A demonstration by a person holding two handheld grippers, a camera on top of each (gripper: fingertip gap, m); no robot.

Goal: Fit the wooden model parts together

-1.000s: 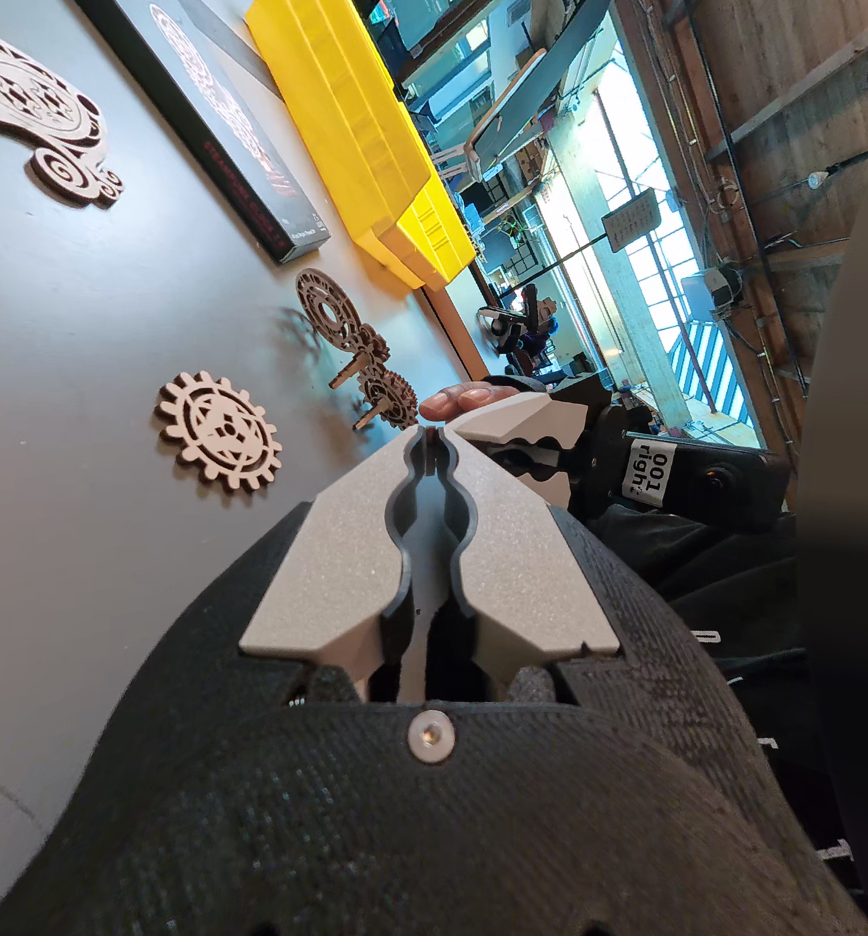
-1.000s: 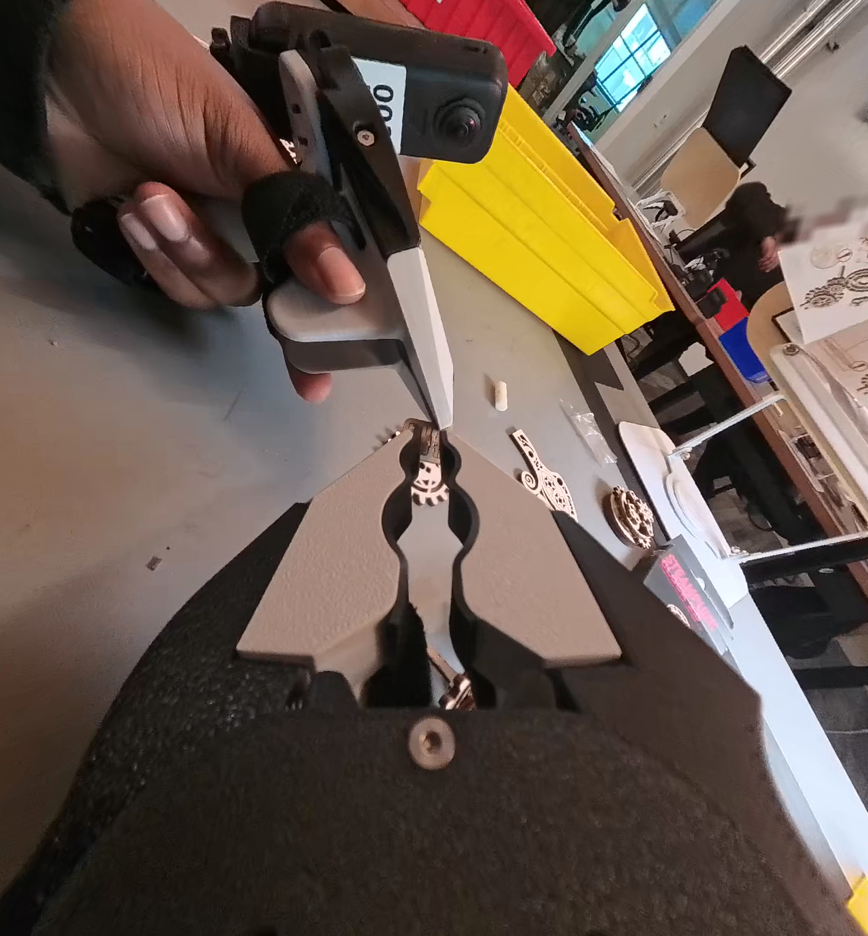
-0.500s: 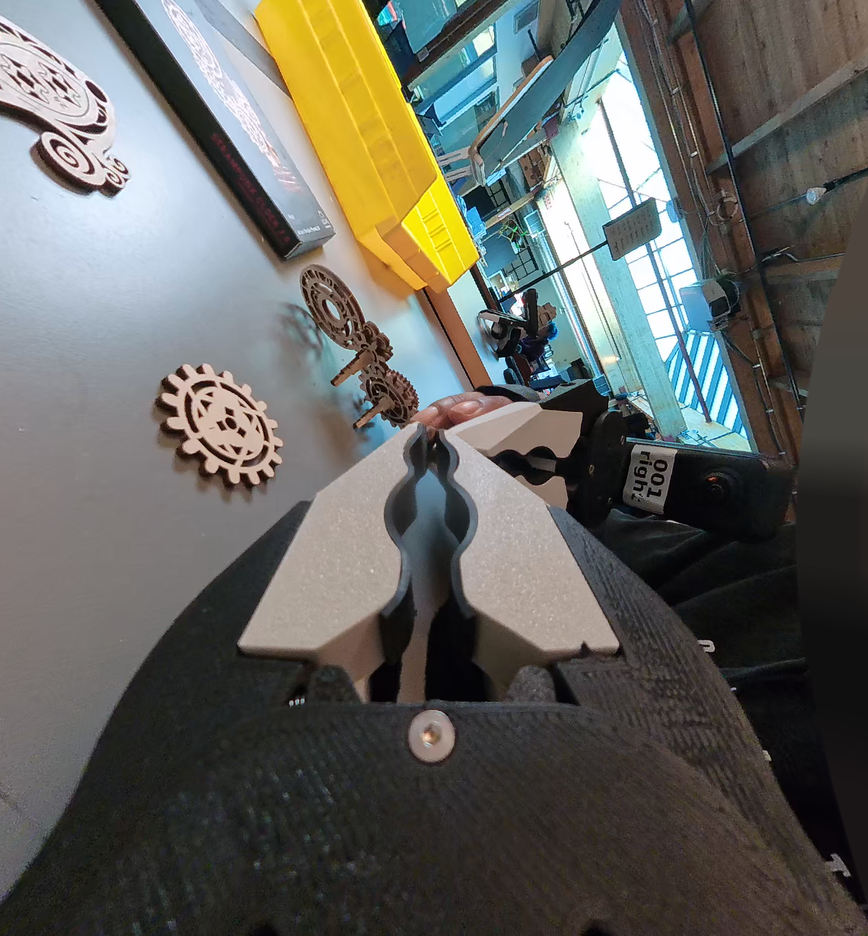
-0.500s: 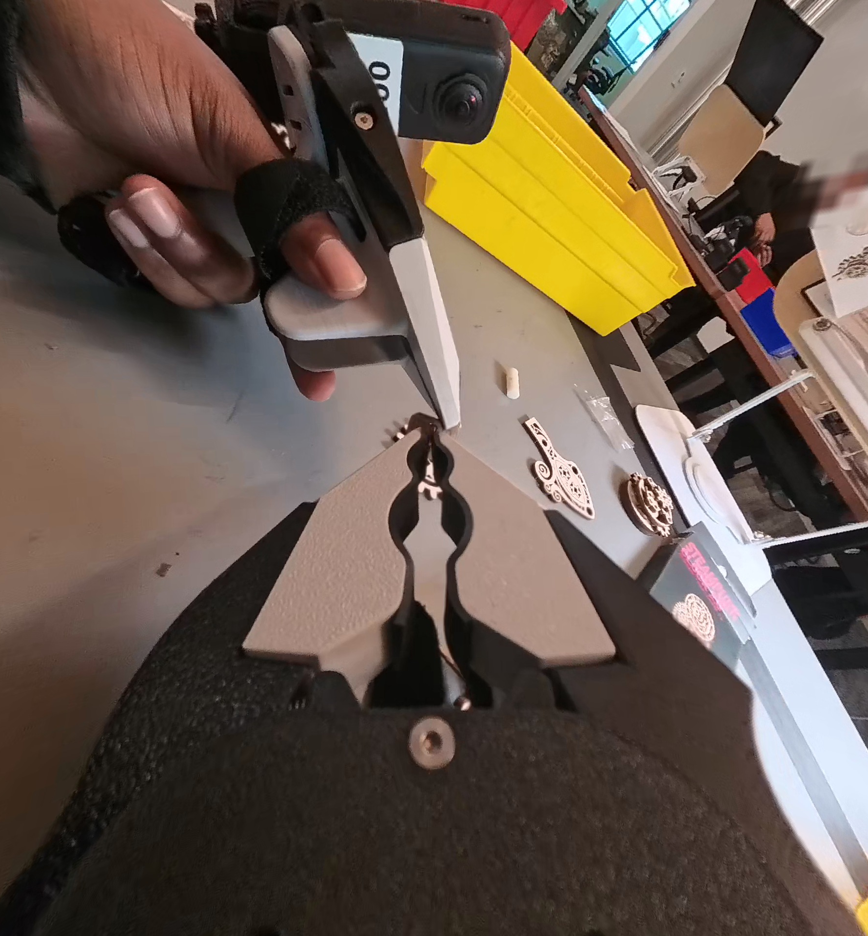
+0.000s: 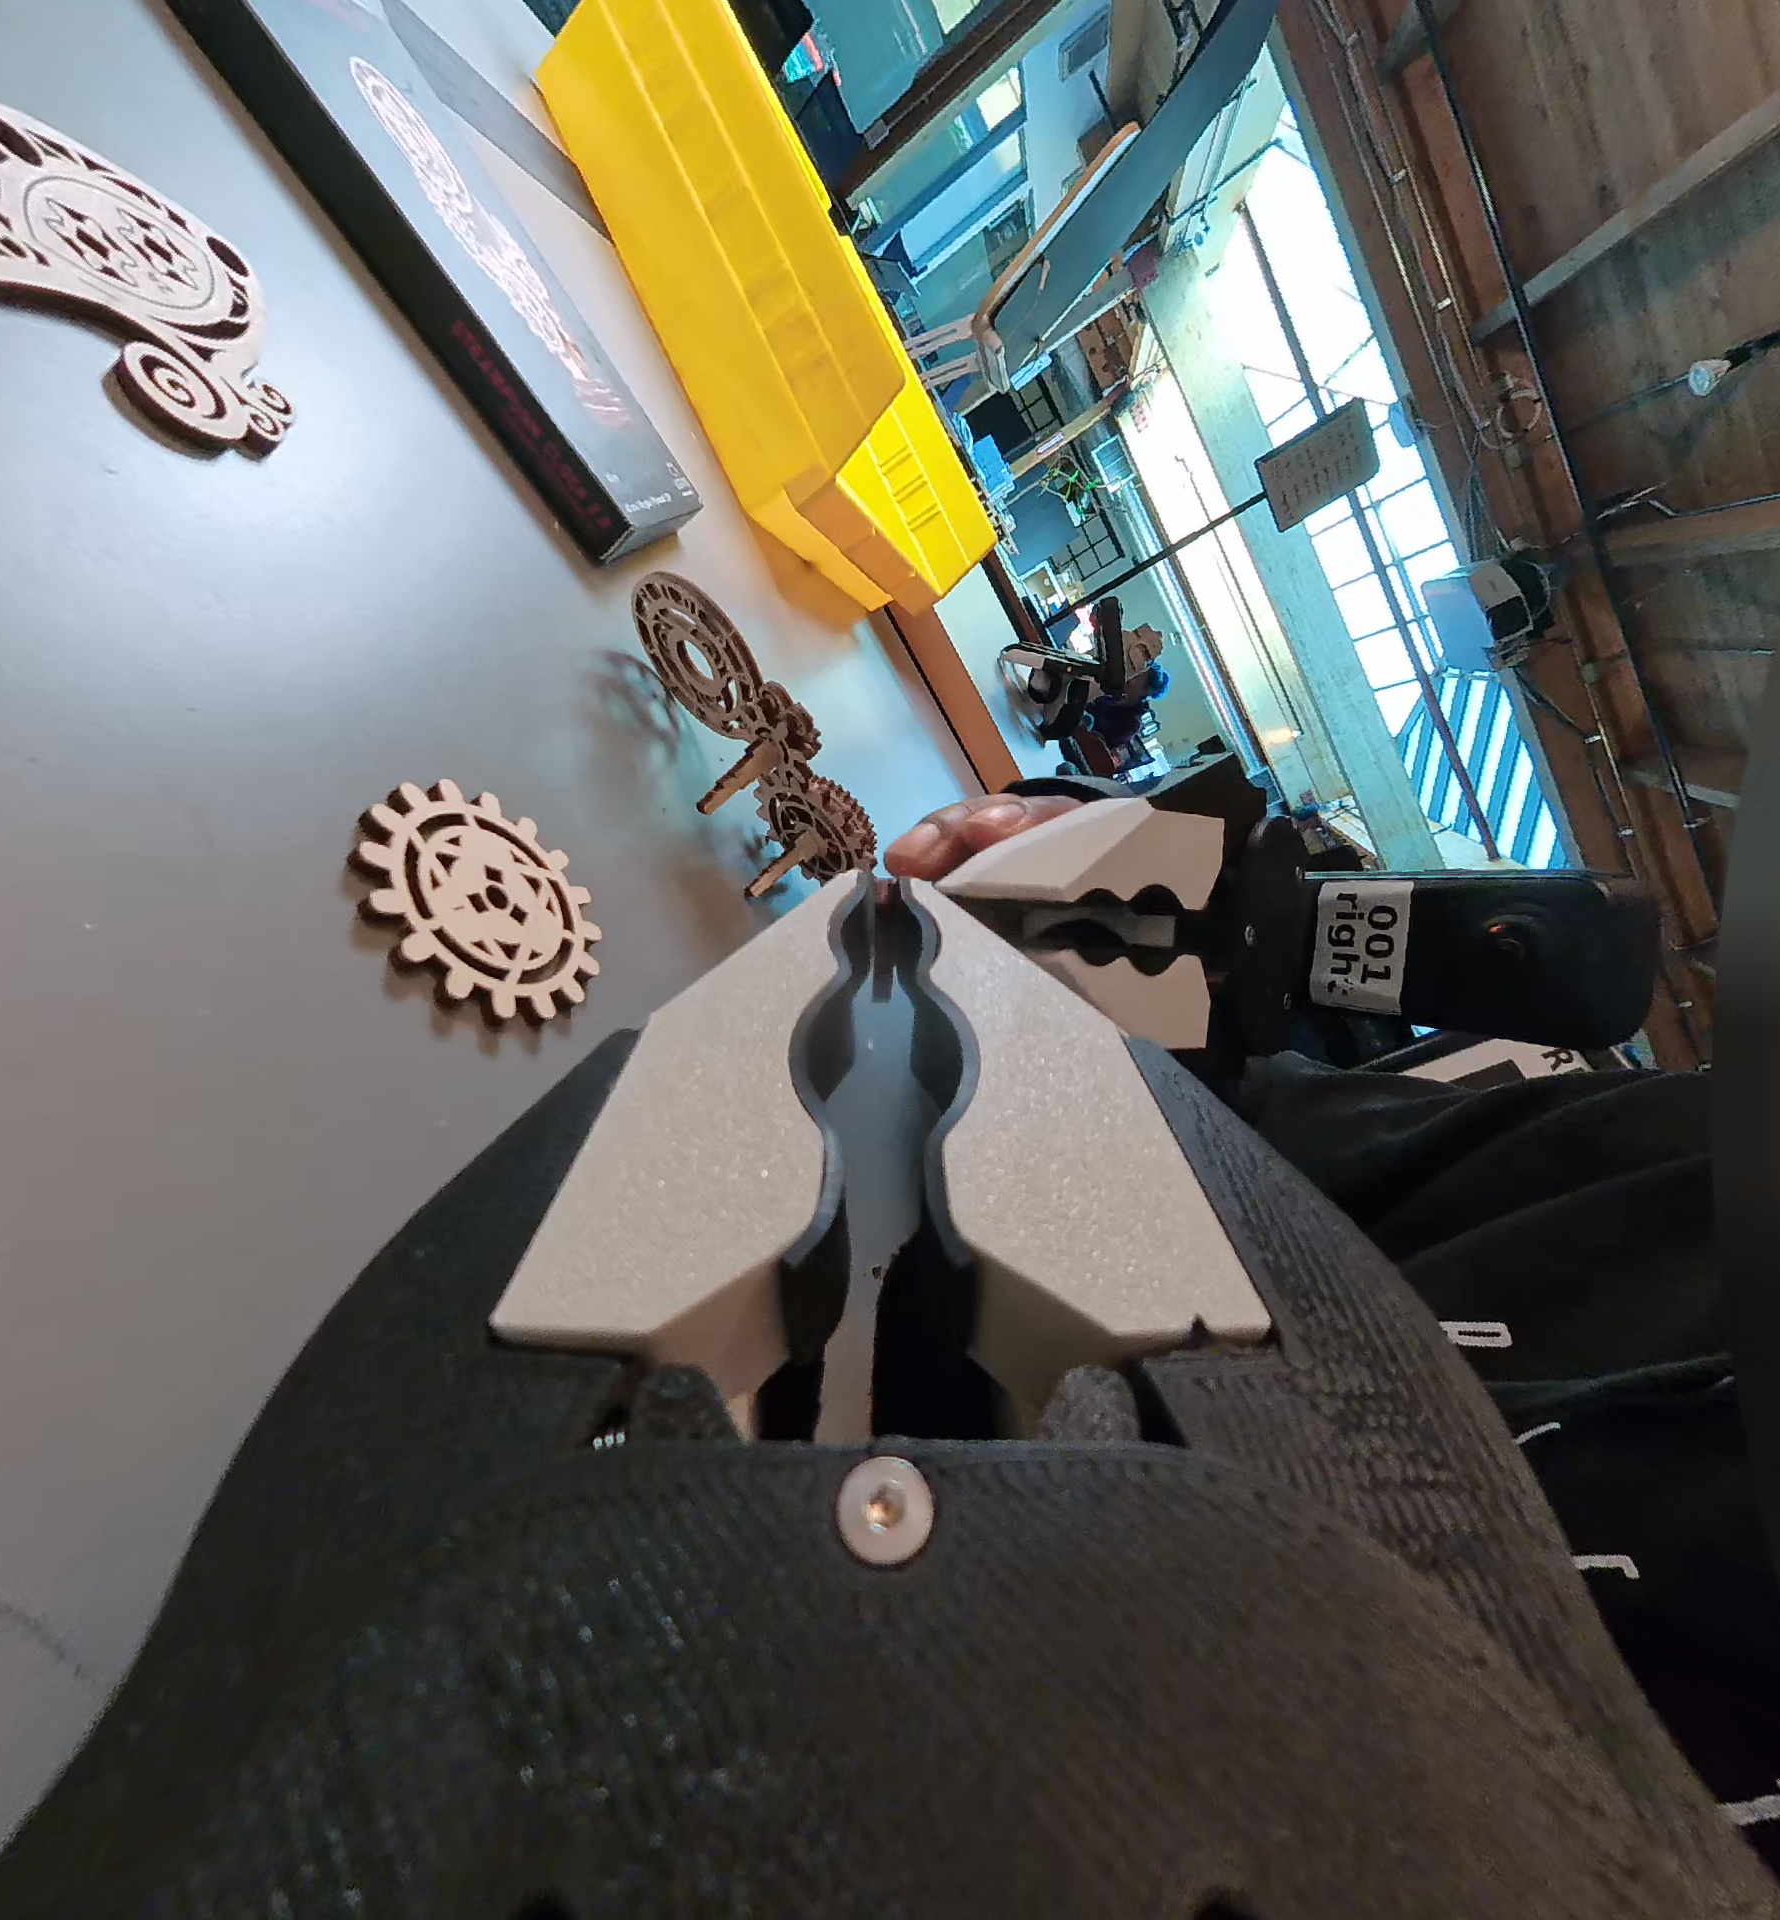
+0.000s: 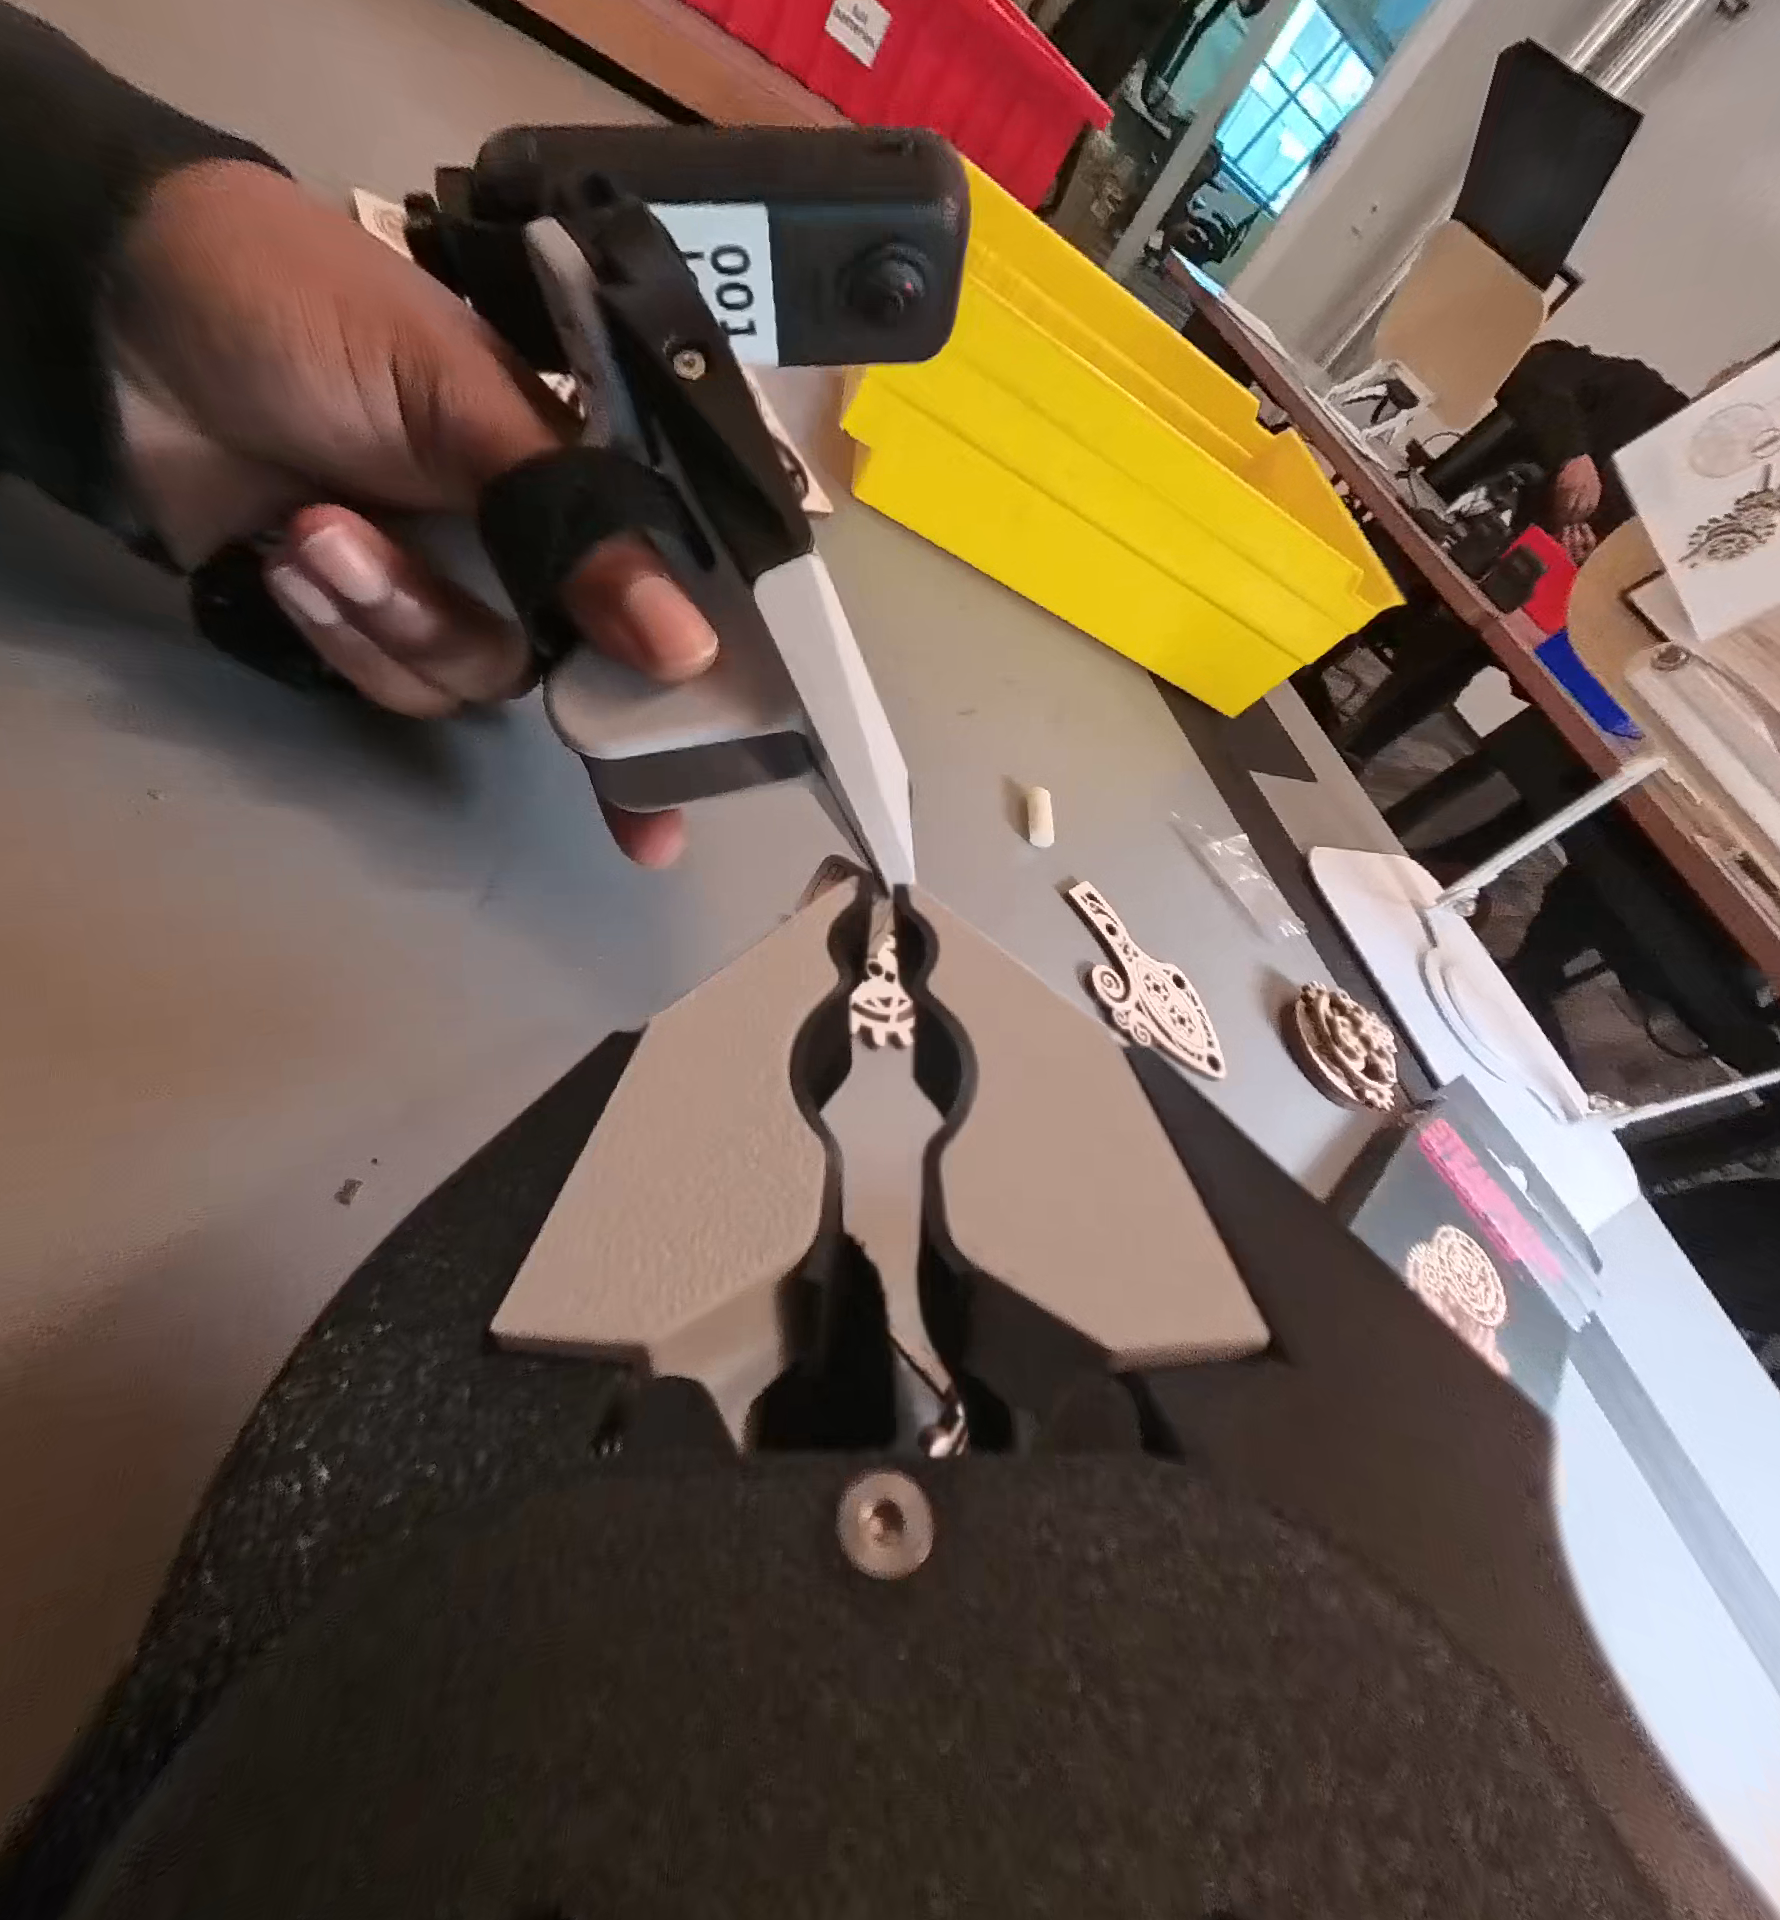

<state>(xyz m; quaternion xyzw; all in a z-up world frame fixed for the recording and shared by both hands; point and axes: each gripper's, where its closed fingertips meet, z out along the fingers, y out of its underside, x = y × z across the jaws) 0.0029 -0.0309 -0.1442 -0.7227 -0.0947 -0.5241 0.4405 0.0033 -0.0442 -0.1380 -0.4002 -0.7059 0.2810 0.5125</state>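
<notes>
One table [image 5: 190, 1143]: grey and flat, it carried all the loose wooden parts; both grippers worked just above it.
Yellow bins [image 5: 761, 260]: stacked at the far edge, well apart from the work.
Black box [image 5: 512, 291]: it lay flat between the bins and the parts.
Left gripper [image 5: 886, 899]: its jaws were drawn together to a narrow slit. A thin dark strip showed between the tips, and what it was could not be told. In the right wrist view it sloped down from the upper left, held in a hand [image 6: 346, 436].
Right gripper [image 6: 886, 899]: its jaws were closed on the small toothed part, and its tip met the left gripper's tip, touching or nearly so.
Scroll plate [image 5: 86, 260]: flat on the table, far to the left, untouched.
Gear assembly [image 5: 751, 738]: a darker cluster of wheels with pegs sticking out, it stood on edge just beyond the two tips.
Flat gear [image 5: 475, 904]: pale, it lay on the table left of the left gripper's tip, near but apart.
Small toothed part [image 6: 881, 1003]: pale and slim, it sat inside the right gripper's jaws, with its long axis along the fingers. Its narrow end was pinched at the tips and its toothed end pointed back toward the camera.
Deciding relation: the part's narrow end sat exactly where the two tips met, so the left gripper was the nearer helper. The fit probably depended on keeping both tips lined up along that axis.
</notes>
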